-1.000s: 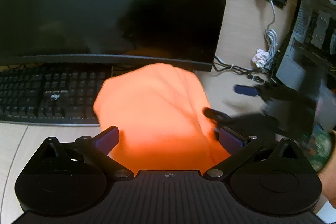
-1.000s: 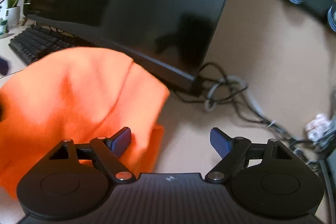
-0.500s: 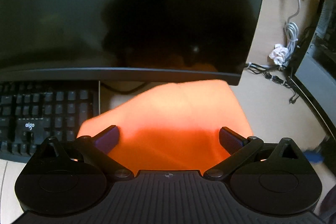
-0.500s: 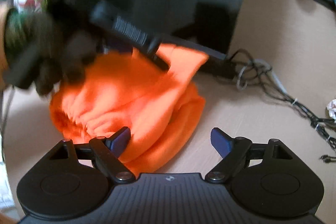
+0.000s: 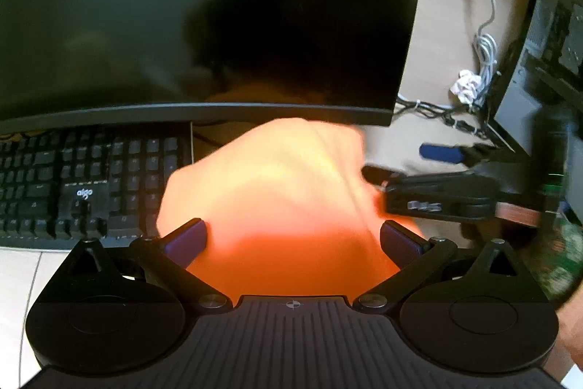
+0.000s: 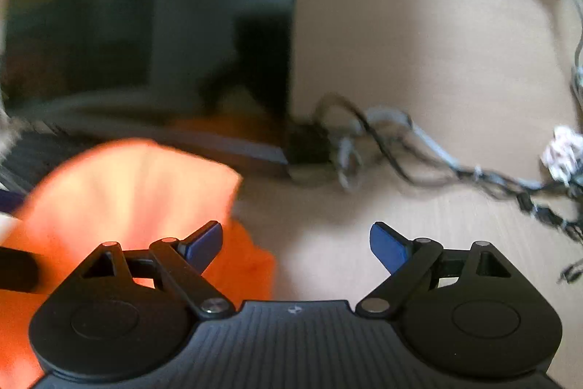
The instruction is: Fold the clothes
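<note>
Evidently a fold is under way. Left tool (image 5: pixel 293 237) open, straddling the orange garment (image 5: pixel 277 192), gripping nothing. Right tool (image 6: pixel 296 243) open too, at the garment's right edge, its left finger over cloth, the other over bare table (image 6: pixel 419 68). Judgement: pin one layer with the left tool, close the right on a single edge, avoid dragging the pile. Garment sits bunched and rounded, soft creases, mid-table just before the monitor (image 5: pixel 182 6), beside the keyboard (image 5: pixel 83 177).
</note>
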A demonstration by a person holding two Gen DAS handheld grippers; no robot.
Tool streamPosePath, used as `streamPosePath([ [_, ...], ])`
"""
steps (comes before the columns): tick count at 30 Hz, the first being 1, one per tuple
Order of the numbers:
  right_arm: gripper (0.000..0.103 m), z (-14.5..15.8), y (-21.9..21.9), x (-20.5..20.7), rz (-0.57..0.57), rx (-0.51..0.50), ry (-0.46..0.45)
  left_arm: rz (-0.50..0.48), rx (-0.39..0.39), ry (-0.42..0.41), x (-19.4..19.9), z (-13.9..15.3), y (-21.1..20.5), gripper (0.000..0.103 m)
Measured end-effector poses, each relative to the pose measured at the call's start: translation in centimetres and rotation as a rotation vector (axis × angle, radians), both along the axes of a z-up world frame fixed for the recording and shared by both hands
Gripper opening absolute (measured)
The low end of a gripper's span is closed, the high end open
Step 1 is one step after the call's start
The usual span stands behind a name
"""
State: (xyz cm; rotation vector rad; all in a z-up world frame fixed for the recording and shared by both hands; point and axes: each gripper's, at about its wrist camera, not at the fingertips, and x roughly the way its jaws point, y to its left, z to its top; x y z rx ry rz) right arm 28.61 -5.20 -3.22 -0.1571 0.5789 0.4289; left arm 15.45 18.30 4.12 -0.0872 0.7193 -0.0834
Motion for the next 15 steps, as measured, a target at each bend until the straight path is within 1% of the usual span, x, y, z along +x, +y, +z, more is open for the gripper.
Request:
streamPosePath([
  [2,0.089,-1.5,-0.2,0.7,-0.024,-0.068,0.031,0.003,-0.006,0.000,-0.4,-0.1,0.2,0.103],
  [4,0.089,-1.7,-1.4,0.2,-0.047,-0.082,0.026,0.012,-0.034,0.004,-1.0,-0.2,0.4,0.103],
  [7,0.089,-0.3,-3.4,-1.8,-0.041,-0.034,-0.024,0.027,-0.109,0.013,-3.1,-0.7,0.4,0.103],
  [8,0.089,0.1,-3.8,-2.5,-0.023,-0.014,-0.019,0.024,-0.135,0.019,-3.9,-1.1,0.3,0.103],
  [10,0.089,0.7,-4.1,-3.8,0.022,0.028,0.017,0.034,-0.156,0.032,-5.2,-2.1,-0.2,0.103],
  [11,0.089,0.7,-4.0,-4.5,0.051,0.048,0.051,0.044,-0.161,0.033,-5.6,-2.6,-0.4,0.103],
  [13,0.089,-0.1,-2.9,-5.0,0.108,0.068,0.124,0.071,-0.175,0.028,-6.2,-3.2,-0.5,0.103],
  [15,0.089,-1.0,-1.0,-4.6,0.133,0.058,0.133,0.102,-0.193,0.011,-6.5,-3.4,-0.4,0.103],
])
